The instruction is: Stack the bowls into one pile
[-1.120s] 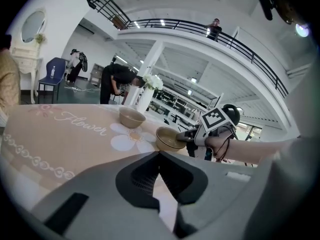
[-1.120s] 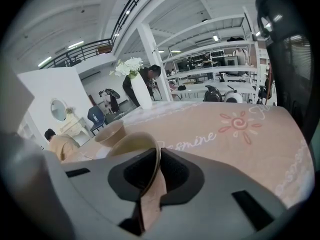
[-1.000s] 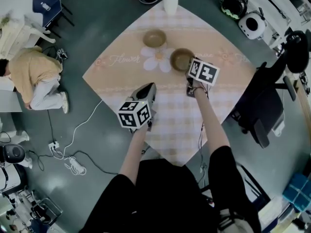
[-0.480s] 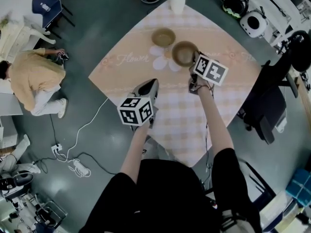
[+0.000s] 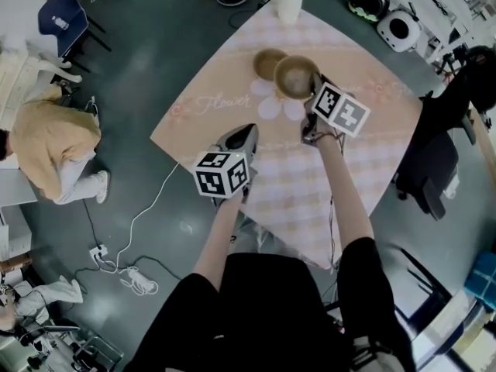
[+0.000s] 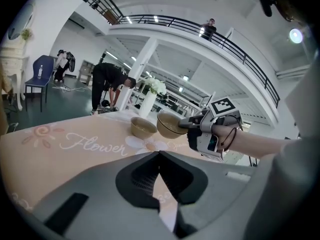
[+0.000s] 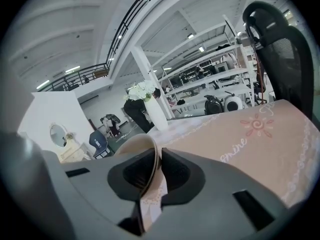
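Note:
Two tan bowls are on a peach chequered table [image 5: 349, 169]. One bowl [image 5: 266, 59] rests on the cloth at the far side, by a daisy print. My right gripper [image 5: 313, 98] is shut on the rim of the other bowl [image 5: 297, 77] and holds it off the table, right beside the resting one and partly over it in the head view. The rim [image 7: 135, 143] runs between the jaws in the right gripper view. From the left gripper view, the lifted bowl [image 6: 170, 125] hangs just right of the resting bowl [image 6: 143, 128]. My left gripper [image 5: 248, 130] hovers nearer me, shut and empty.
A white vase [image 5: 289, 2] with flowers stands at the table's far corner, behind the bowls. A black office chair [image 5: 434, 153] stands by the right edge. A person [image 5: 50, 142] crouches on the floor at the left, and cables [image 5: 132, 231] trail beside the table.
My right gripper has carried its bowl up and to the left, from clear of the resting bowl to right against it. The left gripper has shifted a little across the table.

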Demonstrator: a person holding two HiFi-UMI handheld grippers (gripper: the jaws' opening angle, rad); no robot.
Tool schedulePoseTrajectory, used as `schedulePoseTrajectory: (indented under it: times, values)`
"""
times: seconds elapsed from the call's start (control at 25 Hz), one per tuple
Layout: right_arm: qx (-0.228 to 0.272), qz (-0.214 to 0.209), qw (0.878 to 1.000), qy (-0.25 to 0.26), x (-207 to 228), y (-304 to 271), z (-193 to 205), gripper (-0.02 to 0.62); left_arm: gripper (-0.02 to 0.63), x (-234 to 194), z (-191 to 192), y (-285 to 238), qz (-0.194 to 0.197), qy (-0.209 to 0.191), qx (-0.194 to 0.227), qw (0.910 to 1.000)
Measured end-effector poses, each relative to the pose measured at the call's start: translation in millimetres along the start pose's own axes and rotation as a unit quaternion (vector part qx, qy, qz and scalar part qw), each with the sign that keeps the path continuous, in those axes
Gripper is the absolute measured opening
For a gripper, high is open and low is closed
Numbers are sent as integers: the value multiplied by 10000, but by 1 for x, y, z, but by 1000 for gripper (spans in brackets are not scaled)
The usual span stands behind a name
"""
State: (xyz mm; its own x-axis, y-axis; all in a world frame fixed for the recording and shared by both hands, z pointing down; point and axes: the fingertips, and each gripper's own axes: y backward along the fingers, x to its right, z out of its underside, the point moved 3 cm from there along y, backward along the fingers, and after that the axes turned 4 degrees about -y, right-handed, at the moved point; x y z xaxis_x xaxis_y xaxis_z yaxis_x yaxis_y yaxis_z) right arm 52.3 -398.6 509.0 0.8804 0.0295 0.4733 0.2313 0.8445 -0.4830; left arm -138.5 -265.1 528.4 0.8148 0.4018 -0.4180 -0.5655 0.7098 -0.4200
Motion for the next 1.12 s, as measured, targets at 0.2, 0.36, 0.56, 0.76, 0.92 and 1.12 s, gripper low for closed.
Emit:
schedulePoseTrajectory:
  times: [0.2,0.36,0.56,0.76,0.92,1.12]
  values:
    - [136,23,9999,-81,-12,-10,0,27,-3,-18,-9,0,90,-60,-51,9999]
    - [202,-17,9997,-119,-21,-18,0,29,-3,-30,-12,0,73,-82,-86,9999]
    - [146,-161,9998,-36,-34,-30,3,31,-3,-36,-16,-2,38,-61,-98,9999]
    - [24,-303,9995,-2,-40,-47,2,31,-2,-37,-17,-6,-26,-8,-156,9999]
    - [-77,-315,9995,15,-39,-60,4,34,-3,-40,-18,-12,-97,26,-198,9998]
    - [-236,-342,9991,-58,-34,-79,10,37,-3,-42,-18,-21,-107,81,-257,9996]
